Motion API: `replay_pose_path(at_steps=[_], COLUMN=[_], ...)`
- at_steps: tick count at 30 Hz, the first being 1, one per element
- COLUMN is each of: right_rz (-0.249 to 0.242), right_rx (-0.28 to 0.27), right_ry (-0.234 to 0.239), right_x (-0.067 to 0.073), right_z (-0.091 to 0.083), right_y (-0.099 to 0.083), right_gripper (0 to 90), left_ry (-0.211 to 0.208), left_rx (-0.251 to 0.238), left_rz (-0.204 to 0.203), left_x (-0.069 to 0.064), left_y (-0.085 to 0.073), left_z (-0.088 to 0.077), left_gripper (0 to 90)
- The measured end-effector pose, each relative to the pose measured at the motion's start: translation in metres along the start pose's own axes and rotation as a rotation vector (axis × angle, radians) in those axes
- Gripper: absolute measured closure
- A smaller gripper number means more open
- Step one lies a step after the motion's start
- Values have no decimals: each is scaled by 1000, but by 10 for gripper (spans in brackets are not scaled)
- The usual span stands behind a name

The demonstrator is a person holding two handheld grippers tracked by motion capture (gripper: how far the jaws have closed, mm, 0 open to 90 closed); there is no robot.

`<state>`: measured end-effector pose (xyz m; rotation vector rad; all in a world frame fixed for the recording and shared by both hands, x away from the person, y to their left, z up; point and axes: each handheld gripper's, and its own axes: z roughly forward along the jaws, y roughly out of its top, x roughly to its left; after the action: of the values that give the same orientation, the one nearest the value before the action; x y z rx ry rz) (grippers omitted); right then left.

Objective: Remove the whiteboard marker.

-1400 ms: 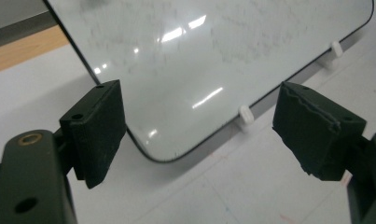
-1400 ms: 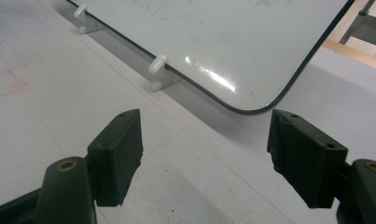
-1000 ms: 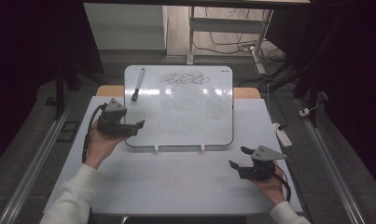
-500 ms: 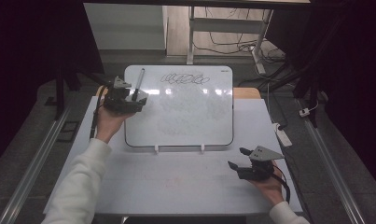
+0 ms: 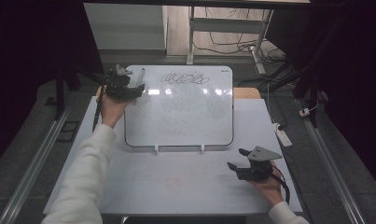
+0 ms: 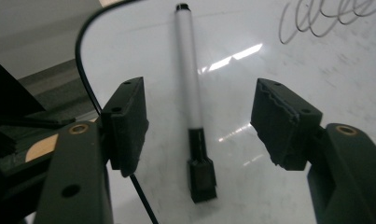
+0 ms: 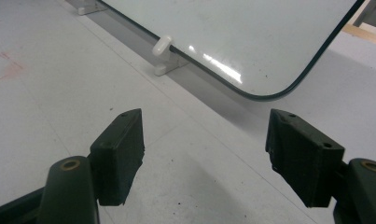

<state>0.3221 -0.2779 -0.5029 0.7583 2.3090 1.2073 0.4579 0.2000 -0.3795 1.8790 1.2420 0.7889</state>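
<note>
The person's left arm, in a white sleeve, stretches forward from the bottom of the high view to the far left corner of the whiteboard (image 5: 178,107), and the left gripper (image 5: 129,92) sits over that corner with its jaws pointing along the board's left edge. In the left gripper view a marker (image 6: 191,100) lies flat on the board straight ahead of the gripper, between the two black jaws — white barrel running away from the gripper, dark cap end nearest to it. The jaws have just been closing, yet both pads stand clear of the marker with a gap on either side, so the gripper is unclenched and grips nothing. A black scribble (image 5: 184,78) runs along the board's far edge, to the right of this gripper.

The right hand rests low on the table (image 5: 176,186) with the right gripper (image 5: 236,160) just beyond the board's near right corner — jaws spread wide, nothing between them, pointing toward the board's rounded corner and one of its white clips (image 7: 163,45).
</note>
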Motion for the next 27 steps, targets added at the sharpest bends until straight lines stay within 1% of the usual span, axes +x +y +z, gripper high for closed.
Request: replay_pose_path(at_steps=[1, 2, 3, 4, 7, 8, 9, 12, 13, 14, 15, 17, 18, 21, 23, 24, 27], right_rz=[0, 0, 1, 1, 0, -3, -3, -4, -4, -4, -4, -6, -6, -7, -7, -7, -8], right_rx=[3, 3, 5, 5, 9, 13, 13, 15, 15, 16, 16, 18, 18, 17, 17, 17, 19], right_ry=[-1, -1, -2, -2, 1, -1, -1, -3, -3, -3, -3, -5, -5, -10, -11, -12, -13], right_x=[0, 0, 0, 0, 0, 0, 0, 0, 0, 0, 0, 0, 0, 0, 0, 0, 0], right_z=[0, 0, 1, 1, 1, 1, 1, 1, 1, 1, 1, 2, 2, 1, 1, 1, 1], right_y=[0, 0, -1, -1, -1, -1, -1, -1, -1, -1, -1, -1, -1, -1, -1, -1, -1], right_gripper=[278, 278, 278, 278, 278, 278, 278, 278, 278, 278, 278, 279, 279, 279, 279, 279, 279], left_ry=[6, 10, 16, 21, 29, 31, 34, 44, 47, 50, 54, 63, 67, 91, 110, 111, 111], left_rx=[-2, -2, 0, 4, 4, 4, 4, 5, 7, 9, 12, 20, 21, 19, 16, 16, 18], left_rz=[3, 5, 8, 11, 16, 21, 29, 43, 48, 54, 58, 69, 75, 94, 107, 112, 128], left_x=[1, 1, 2, 2, 2, 1, 1, -1, -2, -2, -3, -4, -5, -8, -10, -11, -14], left_y=[1, 2, 2, 3, 4, 5, 5, 6, 6, 6, 6, 6, 6, 6, 6, 6, 6], left_z=[1, 3, 5, 7, 11, 12, 13, 16, 17, 18, 19, 21, 21, 22, 23, 24, 25], left_gripper=[405, 405, 434, 434, 479, 507, 507, 560, 560, 583, 583, 625, 625, 675, 690, 743, 770])
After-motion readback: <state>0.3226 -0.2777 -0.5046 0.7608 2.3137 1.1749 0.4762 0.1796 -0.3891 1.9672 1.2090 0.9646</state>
